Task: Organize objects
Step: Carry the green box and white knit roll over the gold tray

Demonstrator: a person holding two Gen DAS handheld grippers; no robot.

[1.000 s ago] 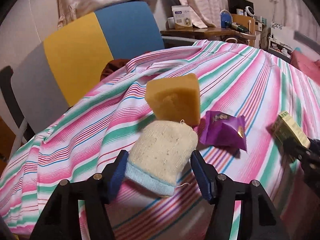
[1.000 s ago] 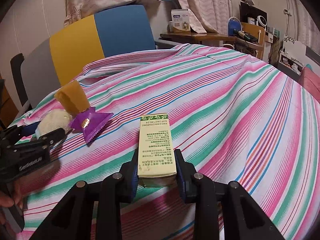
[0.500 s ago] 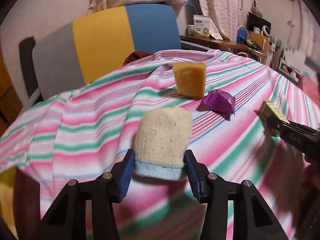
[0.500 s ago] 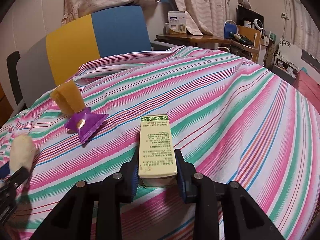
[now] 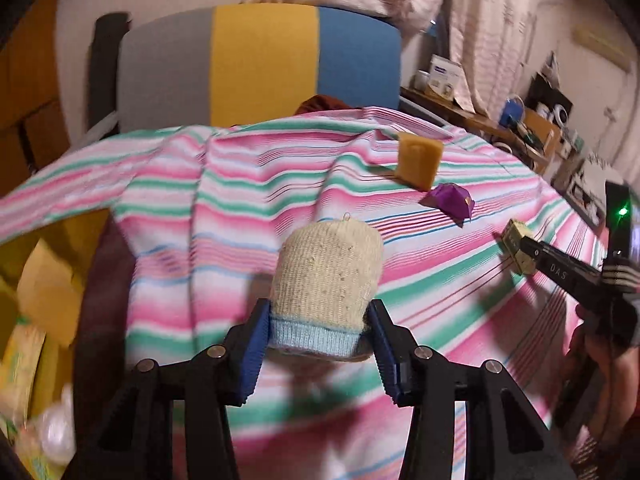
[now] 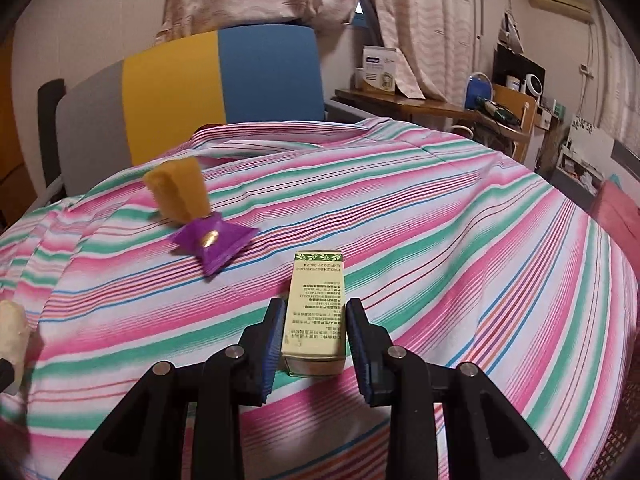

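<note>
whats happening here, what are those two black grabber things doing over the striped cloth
A person is tidying small items off a pink, green and white striped cloth, with tongs in each hand. The left tongs are clamped on a cream knitted pouch with a light blue cuff. The right tongs grip a small pale green printed carton. A mustard-yellow sponge block and a purple foil sachet lie on the cloth, touching each other.

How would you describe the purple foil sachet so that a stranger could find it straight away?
Start at the pink, green and white striped cloth covering the table. Near its far left side stands an upright orange-yellow sponge block; the crinkled purple foil sachet lies flat just in front of it. It alone is purple and shiny, with a gold spot.
</note>
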